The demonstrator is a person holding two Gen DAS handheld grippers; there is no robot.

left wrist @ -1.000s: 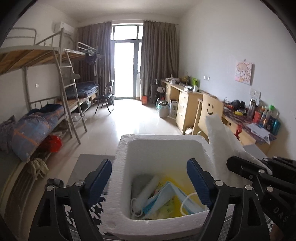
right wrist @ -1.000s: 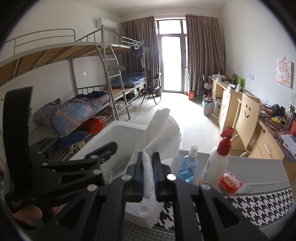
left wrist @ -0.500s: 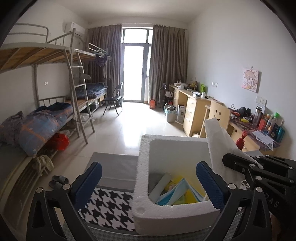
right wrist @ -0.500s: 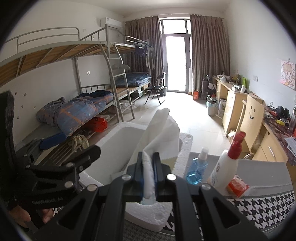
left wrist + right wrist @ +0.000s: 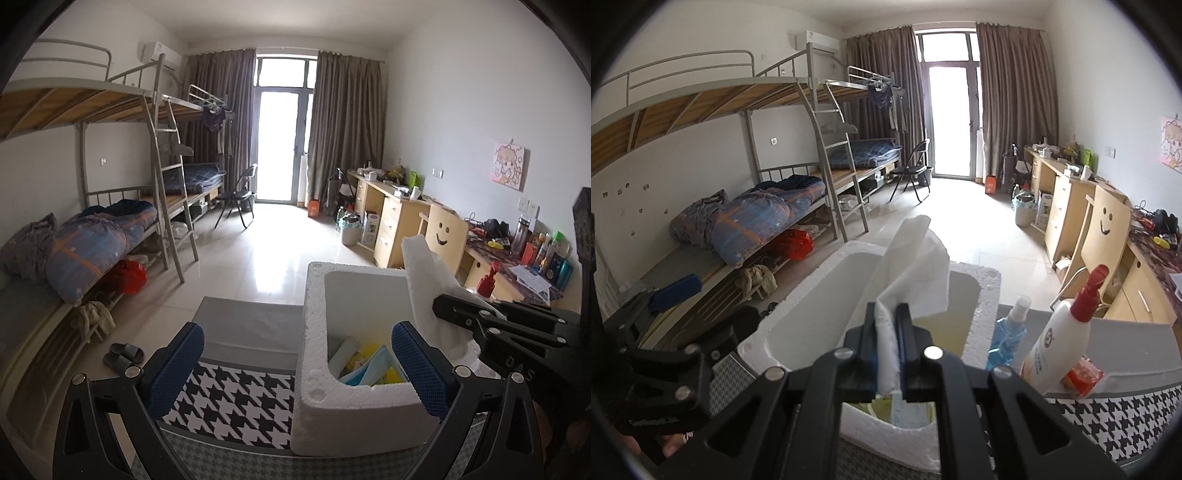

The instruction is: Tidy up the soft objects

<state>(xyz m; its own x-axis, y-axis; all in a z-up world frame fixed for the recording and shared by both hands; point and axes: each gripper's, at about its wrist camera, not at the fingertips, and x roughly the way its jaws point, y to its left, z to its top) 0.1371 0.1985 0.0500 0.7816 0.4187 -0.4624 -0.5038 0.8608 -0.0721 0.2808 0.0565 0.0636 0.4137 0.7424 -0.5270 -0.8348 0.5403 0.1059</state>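
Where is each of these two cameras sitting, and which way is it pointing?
Left wrist: on the left gripper, looking over the foam box down the room; its blue pads stand open, and the right gripper shows.
Right wrist: on the right gripper, facing the same way, shut on a white tissue; the left gripper shows at left.
Shared: foam box, tissue, bunk bed, smiley chair.

White tissue sheet [image 5: 916,266], crumpled and creased, standing upright above the open white foam box [image 5: 798,325], lower end pinched. Inside the box [image 5: 314,332]: light-blue face mask [image 5: 373,369], yellow packet [image 5: 364,350] and a white roll-like item [image 5: 341,354], lying loosely piled on the bottom.
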